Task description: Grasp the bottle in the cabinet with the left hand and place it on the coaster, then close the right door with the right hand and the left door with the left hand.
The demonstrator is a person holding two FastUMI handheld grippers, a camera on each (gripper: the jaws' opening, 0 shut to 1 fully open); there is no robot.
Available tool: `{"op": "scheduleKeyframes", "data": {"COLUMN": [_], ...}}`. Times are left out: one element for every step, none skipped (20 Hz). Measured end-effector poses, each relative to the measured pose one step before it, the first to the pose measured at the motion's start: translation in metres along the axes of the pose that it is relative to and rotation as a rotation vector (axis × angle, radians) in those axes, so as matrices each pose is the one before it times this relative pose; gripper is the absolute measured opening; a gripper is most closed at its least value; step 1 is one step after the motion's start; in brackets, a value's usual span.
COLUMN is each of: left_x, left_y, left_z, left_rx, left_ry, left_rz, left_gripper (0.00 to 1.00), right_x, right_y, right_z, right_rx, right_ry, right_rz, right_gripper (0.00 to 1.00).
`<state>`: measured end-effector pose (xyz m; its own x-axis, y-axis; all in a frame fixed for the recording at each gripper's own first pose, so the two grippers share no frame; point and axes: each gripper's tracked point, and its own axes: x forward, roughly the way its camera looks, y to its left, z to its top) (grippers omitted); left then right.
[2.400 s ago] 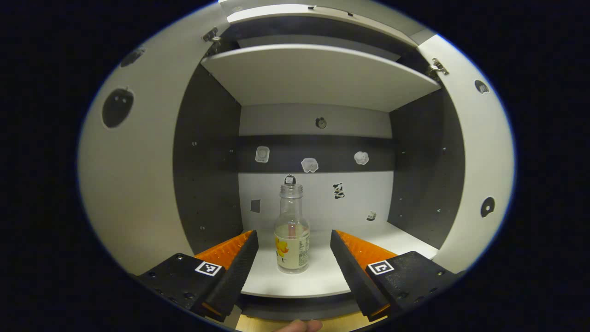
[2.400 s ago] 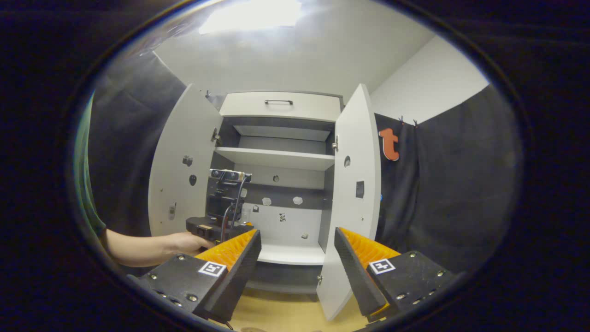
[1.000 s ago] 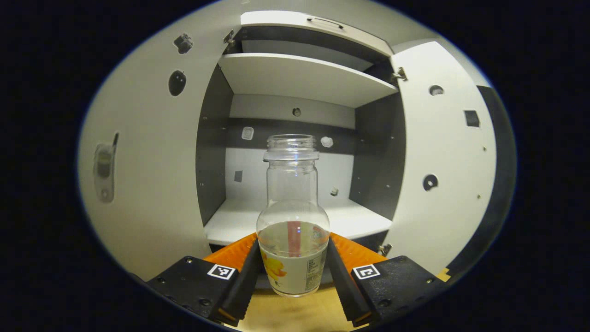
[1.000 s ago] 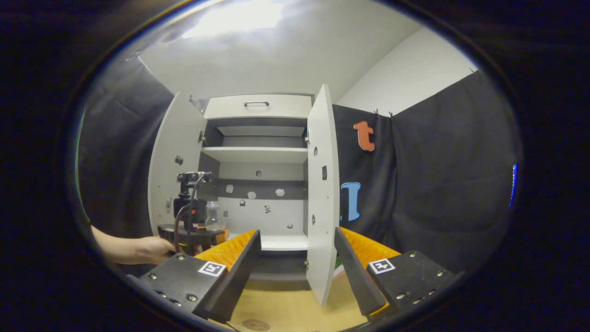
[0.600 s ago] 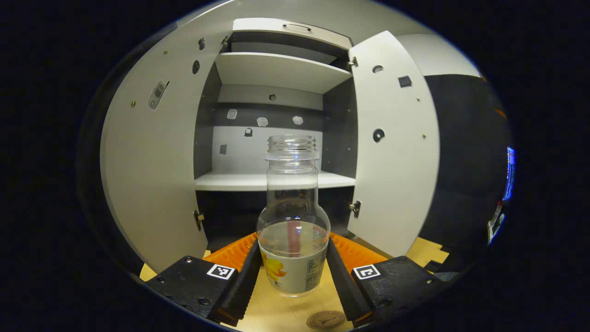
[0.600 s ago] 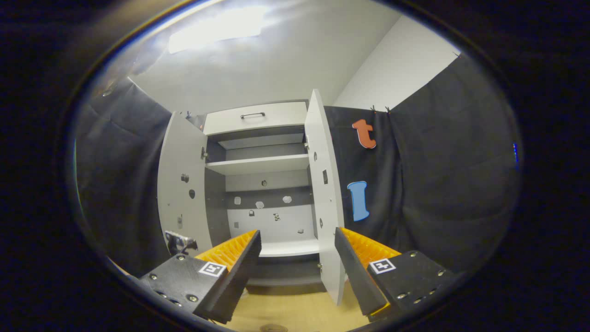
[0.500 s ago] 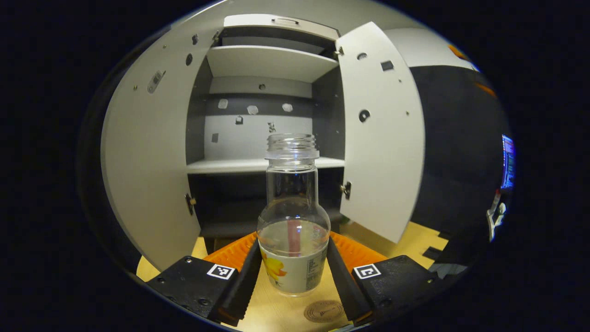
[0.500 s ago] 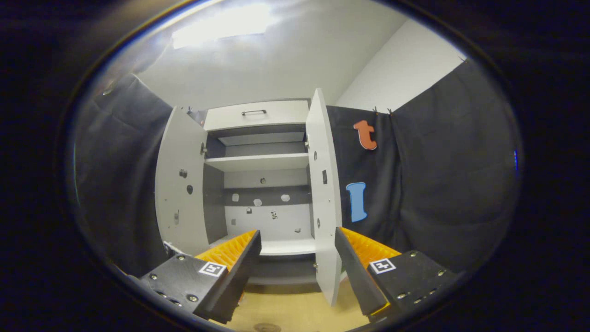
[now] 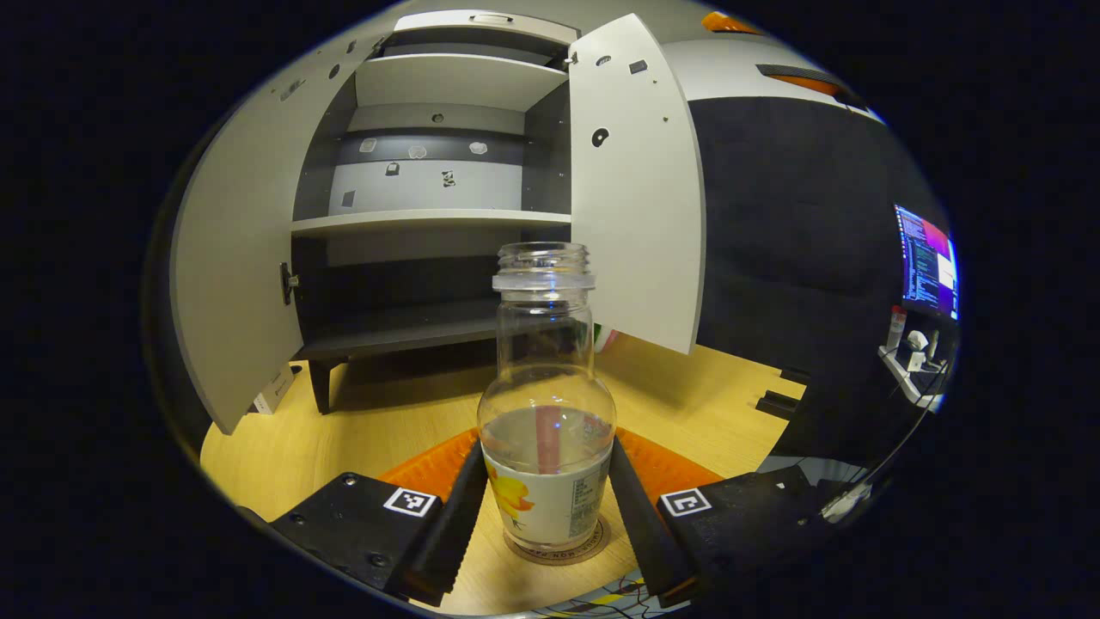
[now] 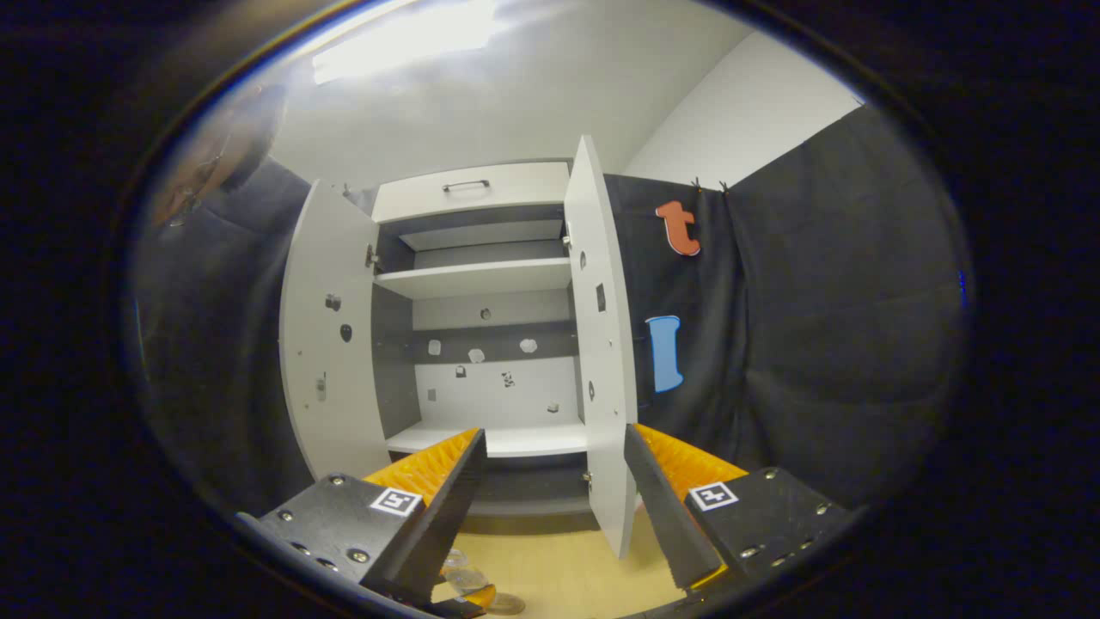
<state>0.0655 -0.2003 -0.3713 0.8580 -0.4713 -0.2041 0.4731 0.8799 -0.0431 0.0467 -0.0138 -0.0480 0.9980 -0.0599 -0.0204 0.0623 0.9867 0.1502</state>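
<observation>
The bottle [image 9: 547, 447] is out of the cabinet [image 9: 430, 219] now, where 2.4 s ago it was standing on the shelf. It is sitting over the round coaster [image 9: 557, 550] on the counter [image 9: 404, 421], base looking down on it or a hair above; contact is hard to confirm. Judging by that, the carry is basically done and release is the step in hand.

The left hand-held gripper [image 9: 547, 503] is clamping the bottle low on the label, 2 fingers [image 9: 460, 507] pressing both sides, bottle upright, liquid level. It is pointing level at the counter, angled toward the cabinet's right side.

The right hand-held gripper [image 10: 554, 490] is holding wide open with nothing in it, hovering in front of the cabinet and tilted slightly upward. The right door [image 10: 601, 344] is lining up almost edge-on between its fingers, farther off and not touched. In the right gripper view the bottle's top is peeking at the bottom edge.

Both the right door and the left door [image 10: 331, 344] are standing open, so both closings remain. Opening the left fingers cleanly without tipping the bottle is the likely next need.
</observation>
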Motion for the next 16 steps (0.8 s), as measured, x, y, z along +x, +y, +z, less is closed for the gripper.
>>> {"op": "scheduleKeyframes", "data": {"left_x": [0.00473, 0.00327, 0.00296, 0.00319, 0.00163, 0.00235, -0.00848, -0.00116, 0.00011, 0.00009, -0.00023, -0.00129, -0.00112, -0.00274, -0.00305, -0.00426], "left_y": [-0.00284, -0.00164, -0.00048, -0.00441, -0.00472, -0.00522, 0.00199, 0.00274, 0.00185, 0.00096, -0.00001, 0.00041, -0.00345, -0.00275, 0.00139, 0.00238], "left_z": [-0.00500, -0.00633, -0.01007, -0.00821, -0.00873, -0.00456, -0.00130, 0.00286, -0.00006, 0.00012, -0.00068, 0.00144, -0.00074, 0.00693, 0.00746, 0.01262], "left_rx": [0.01266, 0.01740, 0.00948, 0.00000, 0.00740, 0.01372, 0.02042, 0.02141, 0.00837, -0.00265, -0.00739, -0.00278, 0.00216, 0.00962, 0.01627, 0.01849], "left_ry": [-0.01171, 0.00368, 0.00448, 0.00747, 0.01524, 0.00517, -0.00516, -0.01249, 0.00113, -0.00153, 0.00520, 0.01262, 0.01961, -0.00517, -0.01062, -0.01870], "left_rz": [-0.00953, -0.00740, -0.00960, -0.02253, -0.02659, -0.03209, -0.00931, -0.00122, -0.00198, -0.00363, -0.00350, -0.00670, -0.02004, -0.01819, -0.00431, 0.00105], "left_gripper": [0.80, 0.80, 0.80, 0.81, 0.81, 0.81, 0.81, 0.81, 0.82, 0.82, 0.83, 0.83, 0.85, 0.91, 0.91, 0.91], "right_x": [0.00025, -0.00129, -0.00168, -0.00196, -0.00038, -0.00024, 0.00008, 0.00173, 0.00067, 0.00018, 0.00074, 0.00102, -0.00001, 0.00003, -0.00034, -0.00153], "right_y": [-0.00276, -0.00077, -0.00111, -0.00002, -0.00068, -0.00331, -0.00271, -0.00154, -0.00155, -0.00230, -0.00141, -0.00039, -0.00139, -0.00224, 0.00018, 0.00387], "right_z": [-0.00100, 0.00012, 0.00184, -0.00073, -0.00075, -0.00135, -0.00072, -0.00097, -0.00051, 0.00043, 0.00025, -0.00266, -0.00111, 0.00142, 0.00459, 0.00411], "right_rx": [-0.00657, -0.00411, 0.00603, 0.02080, 0.02402, 0.01438, 0.00410, 0.00098, -0.00175, -0.00118, 0.00366, 0.00511, 0.00600, 0.01115, 0.01620, 0.01315], "right_ry": [0.00475, -0.00652, -0.00923, -0.00469, 0.00395, 0.00532, 0.00624, 0.00564, 0.00482, -0.00059, -0.00099, 0.00345, 0.00411, 0.00107, -0.00132, -0.00584], "right_rz": [-0.00711, -0.00180, 0.00013, 0.00266, -0.00187, -0.00798, -0.00558, -0.00011, -0.00400, -0.00840, -0.00555, -0.00547, -0.00885, -0.01266, -0.00678, 0.00489], "right_gripper": [0.94, 0.98, 0.97, 0.97, 0.97, 0.97, 0.94, 0.94, 0.97, 0.97, 0.98, 0.97, 0.97, 0.97, 0.97, 0.97]}}
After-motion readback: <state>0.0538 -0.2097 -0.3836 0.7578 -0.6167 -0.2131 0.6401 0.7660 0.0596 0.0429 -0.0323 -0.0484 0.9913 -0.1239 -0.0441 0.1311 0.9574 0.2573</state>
